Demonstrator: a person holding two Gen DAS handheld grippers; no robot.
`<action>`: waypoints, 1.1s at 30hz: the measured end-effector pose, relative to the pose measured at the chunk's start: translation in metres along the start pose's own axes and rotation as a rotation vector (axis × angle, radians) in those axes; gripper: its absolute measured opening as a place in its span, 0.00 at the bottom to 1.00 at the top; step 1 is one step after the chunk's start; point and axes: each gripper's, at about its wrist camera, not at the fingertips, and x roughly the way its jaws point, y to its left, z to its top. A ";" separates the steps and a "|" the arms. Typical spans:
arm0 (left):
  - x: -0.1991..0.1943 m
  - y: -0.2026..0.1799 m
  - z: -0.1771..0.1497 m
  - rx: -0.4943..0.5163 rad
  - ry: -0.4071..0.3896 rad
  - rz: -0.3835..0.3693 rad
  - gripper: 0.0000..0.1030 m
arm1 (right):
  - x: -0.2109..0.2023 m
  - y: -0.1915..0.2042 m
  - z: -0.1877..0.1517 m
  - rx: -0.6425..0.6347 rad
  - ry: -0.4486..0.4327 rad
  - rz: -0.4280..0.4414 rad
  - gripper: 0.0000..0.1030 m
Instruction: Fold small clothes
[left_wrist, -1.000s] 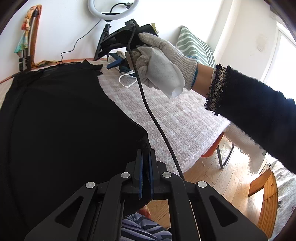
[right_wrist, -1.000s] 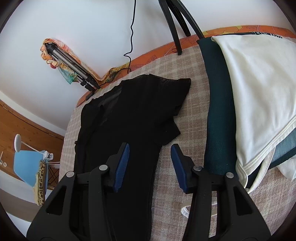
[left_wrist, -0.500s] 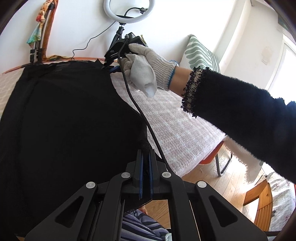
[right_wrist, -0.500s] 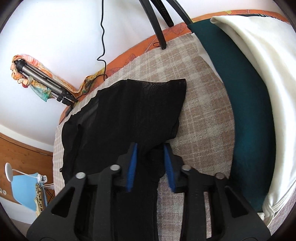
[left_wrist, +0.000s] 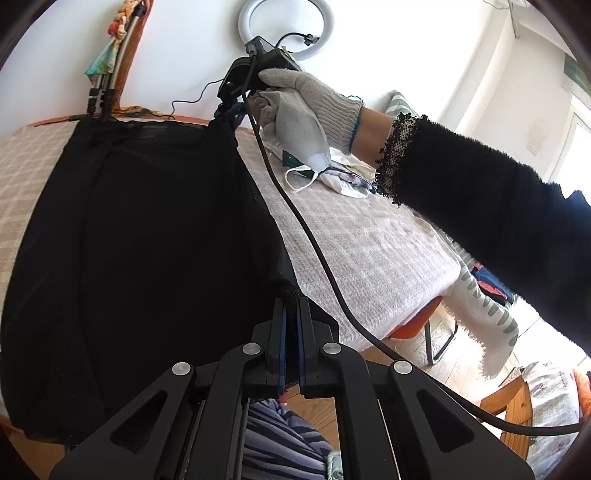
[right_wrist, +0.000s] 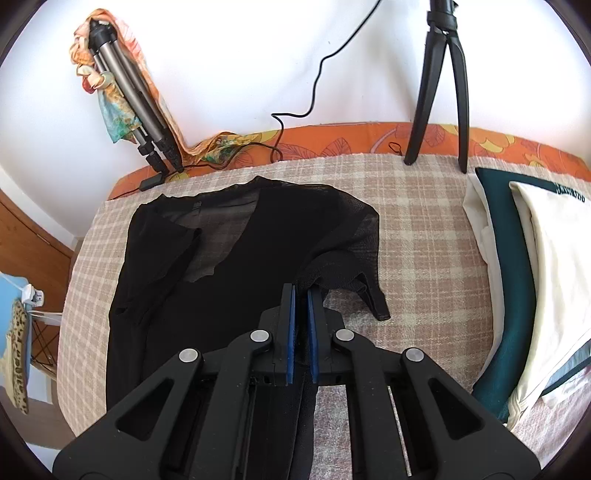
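A black sheer garment (left_wrist: 147, 229) lies spread on the checked tablecloth (left_wrist: 369, 243). My left gripper (left_wrist: 291, 301) is shut on its near right edge by the table's front. My right gripper (right_wrist: 301, 291) is shut on the garment (right_wrist: 229, 280) near its far right sleeve, lifting a fold of mesh. In the left wrist view the right gripper (left_wrist: 236, 107) sits at the garment's far corner, held by a gloved hand (left_wrist: 303, 99).
Folded white and dark green clothes (right_wrist: 535, 280) lie at the right of the table. A ring light stand (right_wrist: 443, 85) and a tripod (right_wrist: 129, 96) stand at the far edge by the wall. A cable (left_wrist: 314, 240) runs across the cloth. A chair (left_wrist: 436, 332) stands beyond the table's edge.
My right gripper has moved onto the garment's far right part and shut on it. The left gripper stays shut on the near edge and the cloth has been pulled tauter.
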 end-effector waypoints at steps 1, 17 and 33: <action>-0.003 0.002 -0.001 -0.008 -0.004 0.003 0.03 | -0.001 0.010 0.001 -0.023 -0.003 -0.015 0.07; -0.035 0.049 -0.018 -0.153 -0.047 0.060 0.03 | 0.049 0.144 -0.009 -0.283 0.032 -0.154 0.07; -0.072 0.062 -0.013 -0.134 -0.022 0.099 0.36 | 0.021 0.117 -0.013 -0.170 0.070 0.114 0.51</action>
